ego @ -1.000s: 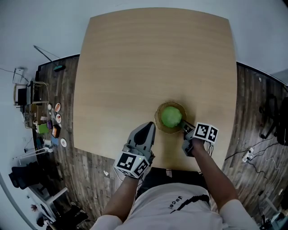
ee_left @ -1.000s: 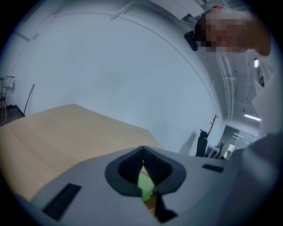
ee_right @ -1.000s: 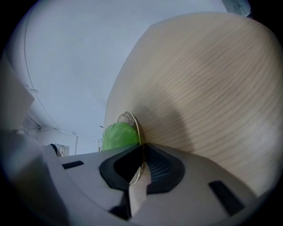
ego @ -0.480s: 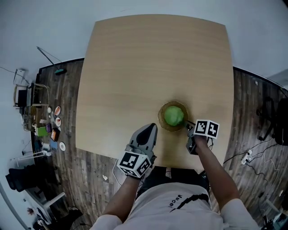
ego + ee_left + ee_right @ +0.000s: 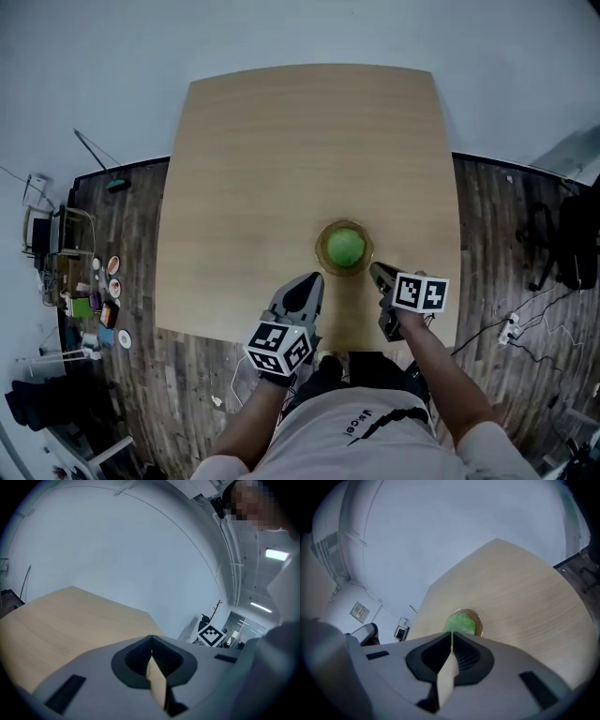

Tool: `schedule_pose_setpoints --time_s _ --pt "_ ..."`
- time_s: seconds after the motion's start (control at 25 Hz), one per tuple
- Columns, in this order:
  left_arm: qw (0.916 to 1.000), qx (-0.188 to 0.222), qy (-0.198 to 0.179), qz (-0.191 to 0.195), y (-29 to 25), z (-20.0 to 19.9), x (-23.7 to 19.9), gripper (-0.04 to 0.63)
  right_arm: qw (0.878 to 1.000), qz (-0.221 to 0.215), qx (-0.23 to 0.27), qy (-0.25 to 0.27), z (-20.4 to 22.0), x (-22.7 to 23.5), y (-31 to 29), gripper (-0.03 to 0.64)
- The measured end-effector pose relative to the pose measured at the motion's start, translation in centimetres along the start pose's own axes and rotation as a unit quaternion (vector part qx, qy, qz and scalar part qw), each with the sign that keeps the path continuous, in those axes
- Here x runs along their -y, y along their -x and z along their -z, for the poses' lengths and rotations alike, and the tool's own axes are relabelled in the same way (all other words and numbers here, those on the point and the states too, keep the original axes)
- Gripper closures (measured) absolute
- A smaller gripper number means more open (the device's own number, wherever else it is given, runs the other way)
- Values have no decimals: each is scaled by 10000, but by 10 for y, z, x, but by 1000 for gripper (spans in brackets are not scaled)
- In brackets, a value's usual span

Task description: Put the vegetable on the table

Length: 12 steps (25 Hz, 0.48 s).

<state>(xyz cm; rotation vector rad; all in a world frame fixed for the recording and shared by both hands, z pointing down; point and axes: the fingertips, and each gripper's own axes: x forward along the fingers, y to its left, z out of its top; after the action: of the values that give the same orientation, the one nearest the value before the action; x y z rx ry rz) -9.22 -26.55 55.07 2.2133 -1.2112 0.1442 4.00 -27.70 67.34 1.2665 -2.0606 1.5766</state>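
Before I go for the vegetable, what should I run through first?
1. Vegetable lying in the bowl, in plain view: ok.
2. Right claw open for a grasp: not ok, its jaws are together and empty.
3. Right claw lined up: ok, the vegetable sits just past its tips, not touching.
4. Left claw away from the bowl: ok, shut, empty, off to the side.
5. Bare table for a set-down: ok.

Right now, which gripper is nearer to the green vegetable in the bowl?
Right. The right gripper, fingers shut, points at the green vegetable from just outside the bowl rim. The left gripper, also shut, lies slightly farther, at its near-left.
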Motion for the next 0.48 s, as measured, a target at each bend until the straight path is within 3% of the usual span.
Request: schedule_pose_setpoints --time_s 0.2,0.48 --pt "9999 51 -38 130 19 -7 18 583 9951 -144 674 704 -12 -40 40 594" --pt "9990 255 -260 248 53 -15 45 583 9777 -316 1459 1477 -7 -95 91 601"
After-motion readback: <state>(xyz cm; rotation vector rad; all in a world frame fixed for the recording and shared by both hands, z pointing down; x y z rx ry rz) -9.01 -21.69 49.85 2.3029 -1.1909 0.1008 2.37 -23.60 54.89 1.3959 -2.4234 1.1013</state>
